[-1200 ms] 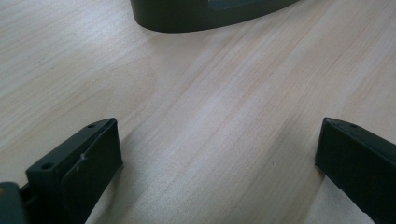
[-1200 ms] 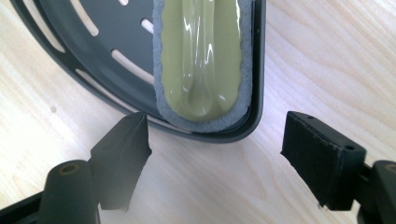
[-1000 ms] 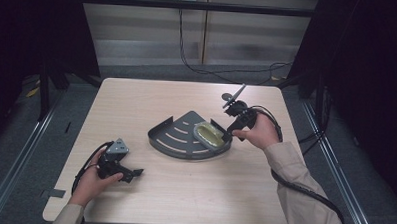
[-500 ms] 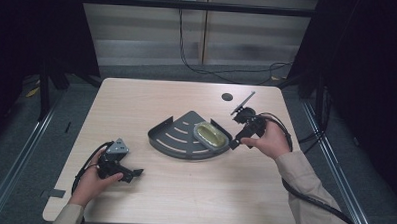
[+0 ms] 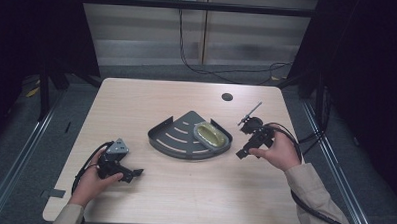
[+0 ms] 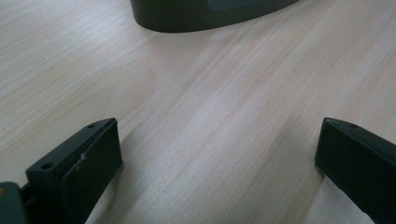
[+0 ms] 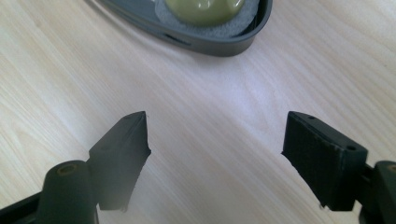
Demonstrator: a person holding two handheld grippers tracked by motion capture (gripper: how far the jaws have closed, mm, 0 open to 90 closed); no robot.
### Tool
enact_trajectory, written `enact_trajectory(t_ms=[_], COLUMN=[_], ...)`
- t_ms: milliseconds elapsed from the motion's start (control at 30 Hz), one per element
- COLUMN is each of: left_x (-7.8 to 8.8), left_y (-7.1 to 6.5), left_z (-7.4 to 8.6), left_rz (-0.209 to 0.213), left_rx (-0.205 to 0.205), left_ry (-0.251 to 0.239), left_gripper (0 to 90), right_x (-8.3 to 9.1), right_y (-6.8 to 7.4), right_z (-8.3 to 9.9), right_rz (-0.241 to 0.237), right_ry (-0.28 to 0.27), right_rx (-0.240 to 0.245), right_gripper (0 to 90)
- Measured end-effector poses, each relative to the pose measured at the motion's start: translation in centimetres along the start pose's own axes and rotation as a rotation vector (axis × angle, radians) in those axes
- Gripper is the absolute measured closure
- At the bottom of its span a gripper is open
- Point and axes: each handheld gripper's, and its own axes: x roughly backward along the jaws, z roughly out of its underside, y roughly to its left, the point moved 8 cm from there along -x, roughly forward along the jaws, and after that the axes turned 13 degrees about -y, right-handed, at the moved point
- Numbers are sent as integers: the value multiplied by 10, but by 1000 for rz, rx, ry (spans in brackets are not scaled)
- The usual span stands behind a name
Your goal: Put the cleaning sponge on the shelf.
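The table [image 5: 183, 201] holds a dark corner tray [image 5: 178, 139] in its middle, and a green soap [image 5: 209, 134] sits on a grey pad at the tray's 3 o'clock end. The right gripper [image 7: 215, 140] is wide with nothing in it, just off the tray at 3 o'clock, and the left gripper [image 6: 217, 154], also wide and empty, rests near the table's 8 o'clock corner. The soap looks slippery, so a pinch on its rounded top could pop it out, or a low jaw could bump the tray's rim and push the tray away.
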Motion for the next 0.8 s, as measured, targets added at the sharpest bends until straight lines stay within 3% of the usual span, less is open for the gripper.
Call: enact_trajectory(t_ms=[233,367,800], left_x=[0,0,0], left_y=[0,0,0], left_z=[0,0,0], left_rz=[0,0,0], left_rx=[0,0,0], left_ry=[0,0,0], left_gripper=[0,0,0], right_x=[-4,-5,-5], right_y=[7,8,10], right_z=[18,28,48], right_rz=[-37,-13,-46], right_ry=[2,16,-1], right_rx=[7,23,-10], right_gripper=[222,235,268])
